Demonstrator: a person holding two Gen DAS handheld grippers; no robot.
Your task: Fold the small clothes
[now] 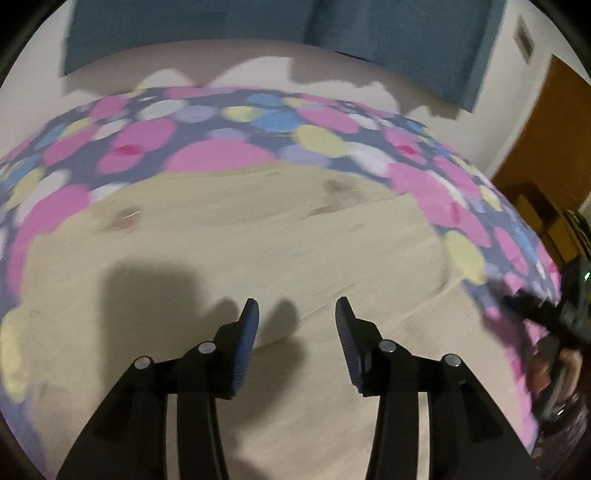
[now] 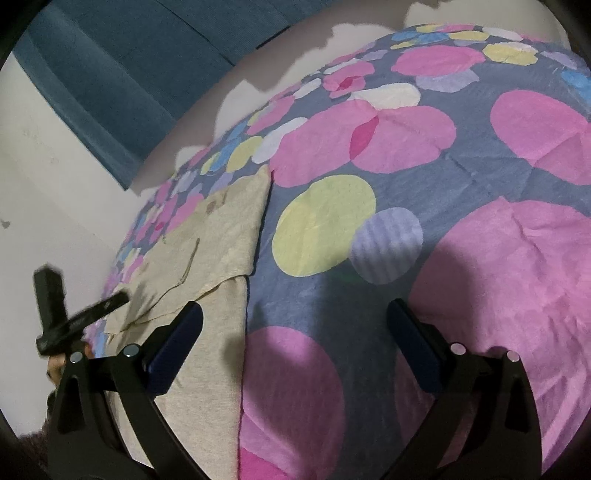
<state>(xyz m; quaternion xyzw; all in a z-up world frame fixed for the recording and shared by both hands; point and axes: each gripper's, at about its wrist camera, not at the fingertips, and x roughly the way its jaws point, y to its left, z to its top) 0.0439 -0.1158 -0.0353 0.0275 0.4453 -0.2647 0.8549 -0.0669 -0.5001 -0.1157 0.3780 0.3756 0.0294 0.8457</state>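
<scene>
A beige garment [image 1: 258,243] lies flat on the spotted bedspread [image 1: 221,122], with small brown prints near its far edge. My left gripper [image 1: 297,314] hovers over its near part, open and empty. In the right wrist view the same garment [image 2: 218,236] lies at the left, partly folded, with a layer edge across it. My right gripper [image 2: 295,317] is open and empty above the bedspread [image 2: 406,147], its left finger [image 2: 177,343] over the garment's right edge. The left gripper [image 2: 70,317] shows at the far left, blurred.
A blue headboard [image 1: 258,33] and white wall stand behind the bed. A brown wooden door [image 1: 546,140] is at the right. The right gripper and the hand holding it [image 1: 554,325] show at the right edge of the left wrist view.
</scene>
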